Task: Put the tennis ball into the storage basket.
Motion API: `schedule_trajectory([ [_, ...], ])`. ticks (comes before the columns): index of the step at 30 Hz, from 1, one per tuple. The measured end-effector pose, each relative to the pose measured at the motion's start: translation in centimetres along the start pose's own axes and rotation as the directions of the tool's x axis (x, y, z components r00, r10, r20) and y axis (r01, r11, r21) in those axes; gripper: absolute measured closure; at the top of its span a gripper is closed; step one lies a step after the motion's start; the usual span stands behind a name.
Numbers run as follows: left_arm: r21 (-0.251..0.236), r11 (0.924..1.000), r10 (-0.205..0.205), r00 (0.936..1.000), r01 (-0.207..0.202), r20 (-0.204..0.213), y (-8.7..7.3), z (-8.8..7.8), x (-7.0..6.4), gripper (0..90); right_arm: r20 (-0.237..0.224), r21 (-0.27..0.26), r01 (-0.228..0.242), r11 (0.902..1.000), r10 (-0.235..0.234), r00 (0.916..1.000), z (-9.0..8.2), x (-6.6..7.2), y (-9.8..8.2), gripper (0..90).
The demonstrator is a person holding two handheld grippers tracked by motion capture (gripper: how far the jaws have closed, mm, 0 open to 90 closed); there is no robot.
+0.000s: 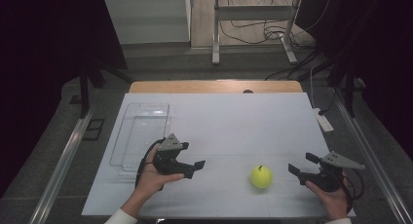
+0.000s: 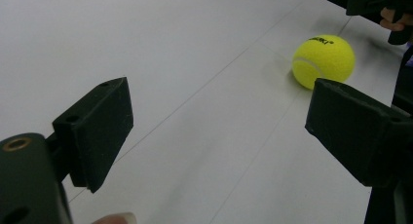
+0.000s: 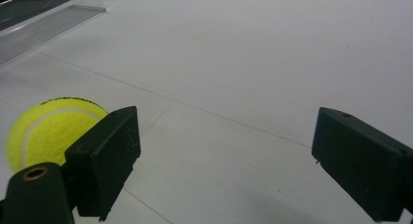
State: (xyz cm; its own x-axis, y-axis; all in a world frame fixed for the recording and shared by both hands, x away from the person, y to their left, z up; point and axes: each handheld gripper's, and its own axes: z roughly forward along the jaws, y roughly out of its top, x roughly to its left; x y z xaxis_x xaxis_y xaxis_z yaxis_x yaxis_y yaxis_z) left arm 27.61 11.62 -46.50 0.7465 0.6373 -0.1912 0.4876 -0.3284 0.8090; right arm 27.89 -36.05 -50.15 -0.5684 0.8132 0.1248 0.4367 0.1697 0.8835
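A dim room is surrounding the scene, with a grey floor point(image 1: 58, 151), a metal stand point(image 1: 253, 29) and loose cables point(image 1: 272, 34) lying beyond the far end. A wooden table point(image 1: 214, 86) is standing in the middle, and a white sheet point(image 1: 224, 121) is covering nearly all of it, leaving a bare wooden strip showing along the far edge. Thin seams are crossing the sheet.

On the left part of the sheet a clear plastic tray point(image 1: 141, 136) is lying lengthwise, its near end just beside the left gripper. The middle and far parts of the sheet are lying open, giving plenty of space to move.

The left gripper point(image 1: 194, 166) is hovering near the front left, pointing toward the right, its jaws standing wide with nothing between them. The right gripper point(image 1: 302, 165) is sitting near the front right edge, pointing left, its jaws also spread wide and holding nothing.

A yellow tennis ball point(image 1: 261, 176) is resting on the sheet between the two grippers, nearer the right one and touching neither, close to the front edge.
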Motion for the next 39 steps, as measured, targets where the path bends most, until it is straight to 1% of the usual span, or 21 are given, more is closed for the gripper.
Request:
schedule_trajectory([
  [19,0.013,0.9996,0.025,0.9992,-0.025,0.031,0.9,1.5,-0.9,10.8,0.000,0.001,0.003,1.0000,-0.003,1.0000,0.1,0.0,0.0,10.9],
  [22,0.018,0.9993,0.033,0.9987,-0.034,0.039,1.0,1.8,-1.1,10.7,-0.001,0.004,0.003,1.0000,-0.003,1.0000,0.1,0.0,0.0,10.8],
  [23,0.023,0.9989,0.041,0.9982,-0.042,0.044,1.1,2.0,-1.2,10.7,0.000,0.002,0.003,1.0000,-0.003,1.0000,0.1,0.0,0.0,10.9],
  [26,0.026,0.9987,0.042,0.9979,-0.043,0.050,1.2,2.2,-1.4,10.7,0.001,0.001,0.002,1.0000,-0.002,1.0000,0.1,-0.1,0.0,10.9],
  [35,0.041,0.9975,0.054,0.9955,-0.057,0.078,1.5,3.1,-2.2,10.5,0.000,-0.002,0.000,1.0000,0.000,1.0000,0.1,0.0,0.0,10.9],
  [39,0.044,0.9967,0.064,0.9938,-0.068,0.091,2.0,3.6,-2.8,10.5,-0.002,-0.004,0.001,1.0000,-0.001,1.0000,0.1,0.0,0.1,10.9],
])
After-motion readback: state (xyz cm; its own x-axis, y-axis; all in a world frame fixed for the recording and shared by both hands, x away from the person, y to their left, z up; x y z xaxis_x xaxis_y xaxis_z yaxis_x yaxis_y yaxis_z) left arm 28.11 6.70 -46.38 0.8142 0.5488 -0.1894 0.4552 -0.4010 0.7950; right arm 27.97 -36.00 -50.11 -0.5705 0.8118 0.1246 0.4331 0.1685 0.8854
